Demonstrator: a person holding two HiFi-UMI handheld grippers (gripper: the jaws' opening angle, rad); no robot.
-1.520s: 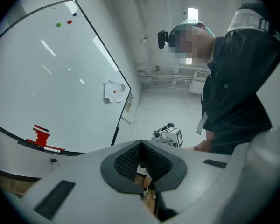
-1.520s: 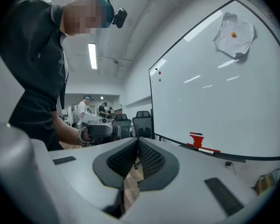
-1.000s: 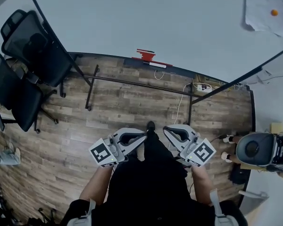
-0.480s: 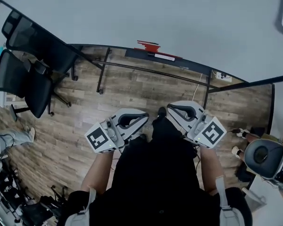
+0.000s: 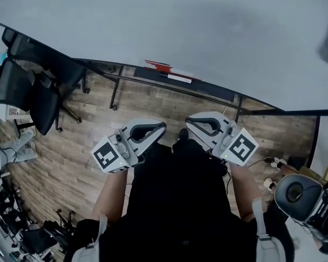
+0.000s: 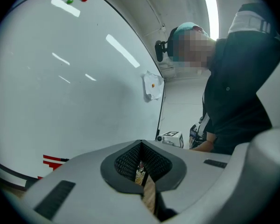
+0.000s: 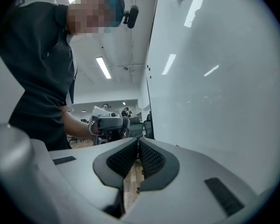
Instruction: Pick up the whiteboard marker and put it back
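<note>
A large whiteboard (image 5: 169, 26) fills the top of the head view. On its ledge lie a red item (image 5: 158, 66) and a slim white thing (image 5: 179, 78) that may be the marker. My left gripper (image 5: 163, 126) and right gripper (image 5: 188, 120) are held close to the body, well short of the ledge, tips almost facing each other. Both are shut with nothing between the jaws. In the left gripper view the shut left gripper (image 6: 141, 144) points along the whiteboard (image 6: 60, 78), with the red item (image 6: 53, 161) low left. The right gripper (image 7: 138, 141) is shut too.
Black office chairs (image 5: 27, 86) stand on the wooden floor at the left. The whiteboard's black frame legs (image 5: 116, 89) reach the floor. Cables (image 5: 273, 161) and a black stool (image 5: 298, 194) are at the right. A paper sheet (image 6: 151, 85) and small magnets (image 6: 70, 2) are on the board.
The head view has swung, so the board's ledge and the chairs sit differently in the picture. Both grippers stay shut, empty and close in front of the body.
</note>
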